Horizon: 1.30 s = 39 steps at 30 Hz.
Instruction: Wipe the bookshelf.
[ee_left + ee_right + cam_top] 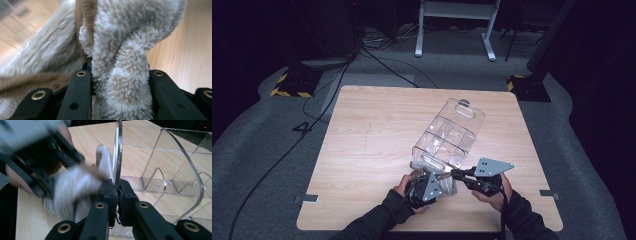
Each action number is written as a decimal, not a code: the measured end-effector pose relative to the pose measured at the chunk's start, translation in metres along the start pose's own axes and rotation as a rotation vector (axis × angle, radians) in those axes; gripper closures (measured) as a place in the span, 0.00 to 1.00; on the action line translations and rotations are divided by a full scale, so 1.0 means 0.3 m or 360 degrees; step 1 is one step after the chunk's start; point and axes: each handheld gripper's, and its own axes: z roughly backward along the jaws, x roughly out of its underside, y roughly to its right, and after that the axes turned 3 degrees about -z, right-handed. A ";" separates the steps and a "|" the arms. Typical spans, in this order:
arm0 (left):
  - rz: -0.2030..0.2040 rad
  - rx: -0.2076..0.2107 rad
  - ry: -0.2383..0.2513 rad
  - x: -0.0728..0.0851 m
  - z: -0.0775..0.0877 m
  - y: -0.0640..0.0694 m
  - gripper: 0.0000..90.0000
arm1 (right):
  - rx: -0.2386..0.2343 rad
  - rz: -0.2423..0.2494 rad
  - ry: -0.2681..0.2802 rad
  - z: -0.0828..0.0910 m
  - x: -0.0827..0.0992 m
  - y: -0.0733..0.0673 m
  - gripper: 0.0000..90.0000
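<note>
In the right gripper view, the left tool (37,167) at upper left was smeared by blur, and the cloth (75,187) beside it blurred too. The organiser (175,170) ran off the right edge. In the left gripper view, the cloth (120,50) overran the top edge, hiding most of the table (175,50).

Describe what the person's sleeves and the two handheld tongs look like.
Both forearms wear dark long sleeves. The left tongs and right tongs are black, each topped by a grey three-cornered plate. Up close, the black jaws carry brass-coloured rivets and dark pads.
</note>
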 end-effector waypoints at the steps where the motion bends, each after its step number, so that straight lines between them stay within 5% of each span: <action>1: 0.0028 0.0024 -0.0006 0.010 -0.014 -0.005 0.76 | -0.0002 0.0003 0.0001 -0.001 0.000 -0.001 0.95; 10: 0.0084 0.0097 -0.0086 0.052 -0.024 -0.048 0.76 | -0.0014 -0.0002 0.0000 0.002 0.002 0.002 0.95; 11: 0.0157 0.0132 -0.0121 0.062 -0.011 -0.079 0.76 | -0.0016 -0.0001 -0.0001 0.003 0.003 0.003 0.95; 17: 0.0268 -0.0041 -0.0152 0.120 0.066 -0.164 0.76 | -0.0026 -0.0004 -0.0004 0.003 0.004 0.005 0.96; 19: 0.0347 -0.0065 -0.0091 0.130 0.097 -0.196 0.76 | -0.0030 -0.0009 -0.0002 0.002 0.004 0.005 0.96; 24: 0.0345 -0.0189 0.0017 0.101 0.155 -0.227 0.76 | -0.0049 0.0009 -0.0025 -0.011 0.005 -0.004 0.98; 28: 0.0407 -0.0195 0.0178 0.068 0.203 -0.246 0.76 | -0.0095 0.0090 -0.0062 -0.031 0.003 -0.037 1.00; 32: 0.0351 -0.0209 0.0199 0.038 0.207 -0.227 0.76 | -0.0034 0.0109 -0.0058 -0.033 -0.006 -0.046 1.00; 39: 0.0287 -0.0182 0.0263 -0.003 0.219 -0.196 0.77 | 0.0063 0.0006 0.0051 0.022 -0.007 0.007 0.88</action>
